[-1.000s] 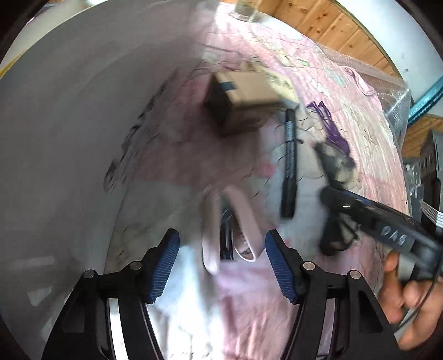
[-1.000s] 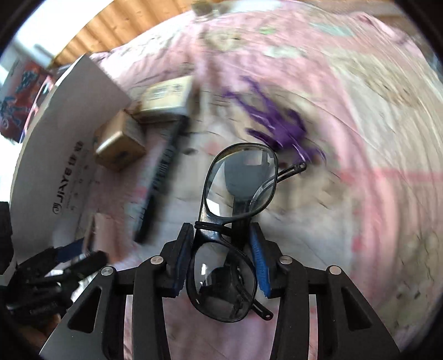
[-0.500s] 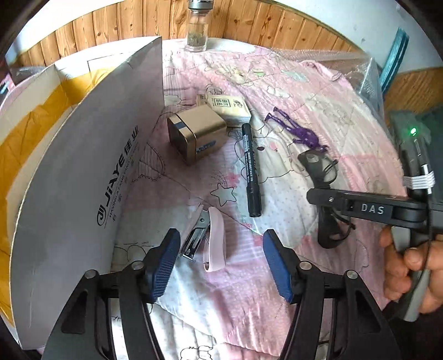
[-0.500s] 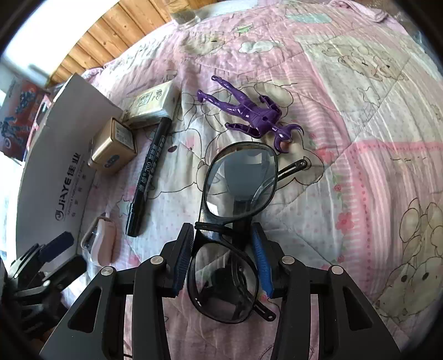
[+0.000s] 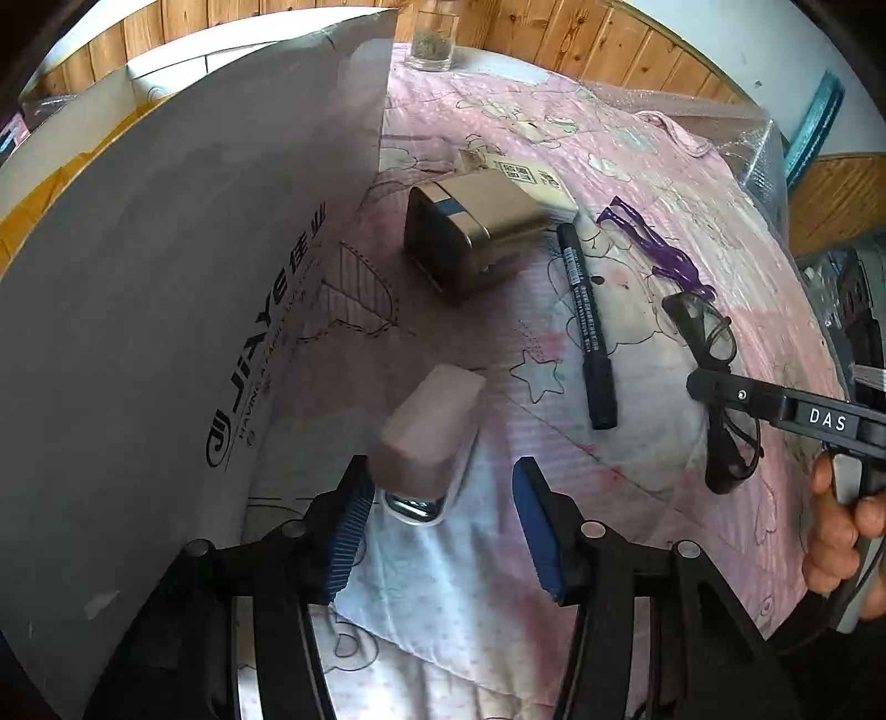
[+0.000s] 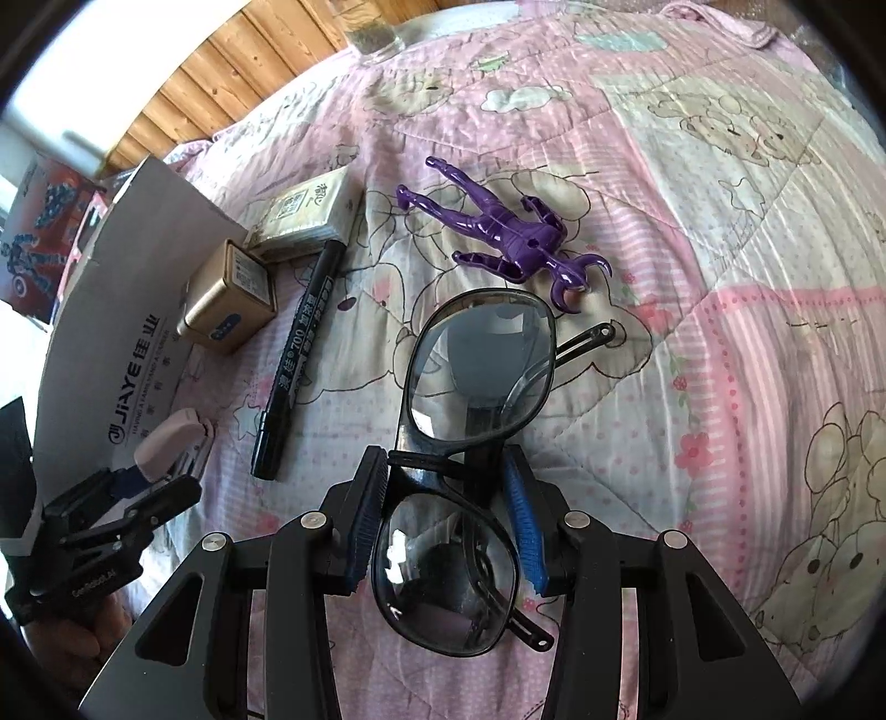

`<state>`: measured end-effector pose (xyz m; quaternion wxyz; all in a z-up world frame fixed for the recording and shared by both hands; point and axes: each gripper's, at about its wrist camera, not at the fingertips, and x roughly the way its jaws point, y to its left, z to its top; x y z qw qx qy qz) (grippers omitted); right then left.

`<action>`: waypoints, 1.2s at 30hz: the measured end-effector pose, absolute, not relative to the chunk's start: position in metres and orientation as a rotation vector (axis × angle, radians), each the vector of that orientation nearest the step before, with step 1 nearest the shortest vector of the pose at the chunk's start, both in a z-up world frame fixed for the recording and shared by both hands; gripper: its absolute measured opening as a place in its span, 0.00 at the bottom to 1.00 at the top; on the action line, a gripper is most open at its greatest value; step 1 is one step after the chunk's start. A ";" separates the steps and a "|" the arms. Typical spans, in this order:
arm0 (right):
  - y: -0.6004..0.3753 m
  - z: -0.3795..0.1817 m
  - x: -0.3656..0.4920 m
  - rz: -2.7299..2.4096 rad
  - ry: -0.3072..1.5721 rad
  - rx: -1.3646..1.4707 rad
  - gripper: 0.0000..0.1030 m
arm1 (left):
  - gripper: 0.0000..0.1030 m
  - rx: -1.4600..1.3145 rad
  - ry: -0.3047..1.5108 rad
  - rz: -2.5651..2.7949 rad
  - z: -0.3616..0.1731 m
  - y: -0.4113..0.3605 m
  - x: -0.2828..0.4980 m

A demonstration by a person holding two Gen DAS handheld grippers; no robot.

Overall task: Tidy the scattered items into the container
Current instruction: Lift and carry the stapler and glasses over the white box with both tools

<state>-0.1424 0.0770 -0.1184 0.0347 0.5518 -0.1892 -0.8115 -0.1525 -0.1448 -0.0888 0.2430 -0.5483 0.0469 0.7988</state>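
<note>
A pink stapler [image 5: 432, 437] lies on the pink quilt between the fingers of my left gripper [image 5: 443, 531], close to the left pad; that gripper is open. My right gripper [image 6: 448, 509] is shut on black glasses [image 6: 482, 360] at the bridge, just above the quilt. In the left wrist view the glasses [image 5: 714, 376] and right gripper [image 5: 775, 404] sit at the right. The white cardboard box [image 5: 166, 277] stands as a wall on the left. On the quilt lie a black marker [image 5: 587, 327], a gold box [image 5: 476, 238], a tissue pack [image 5: 526, 177] and a purple figure [image 5: 659, 255].
A glass jar [image 5: 432, 39] stands at the back by the wooden wall. A hand [image 5: 841, 531] holds the right gripper's handle. Bubble wrap [image 5: 758, 149] lies at the far right edge. The box's outer wall [image 6: 111, 332] stands just left of the stapler [image 6: 171, 437].
My left gripper has moved forward and down, so the stapler now sits between its fingers. The right gripper has stayed shut on the glasses in nearly the same place.
</note>
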 end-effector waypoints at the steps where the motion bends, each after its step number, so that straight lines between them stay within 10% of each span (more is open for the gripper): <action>1: 0.078 -0.118 -0.142 -2.493 -0.589 1.692 0.45 | 0.52 -1.493 0.125 2.187 -0.089 -0.144 -0.153; 7: 0.104 -0.121 -0.139 -2.441 -0.813 1.618 0.45 | 0.50 -1.442 0.173 2.220 -0.099 -0.129 -0.165; 15: 0.072 -0.116 -0.140 -2.514 -0.467 1.692 0.45 | 0.27 -1.368 0.282 2.252 -0.097 -0.131 -0.155; 36: 0.054 -0.085 -0.099 -2.549 -0.615 1.587 0.42 | 0.26 -1.425 0.030 2.172 -0.075 -0.139 -0.125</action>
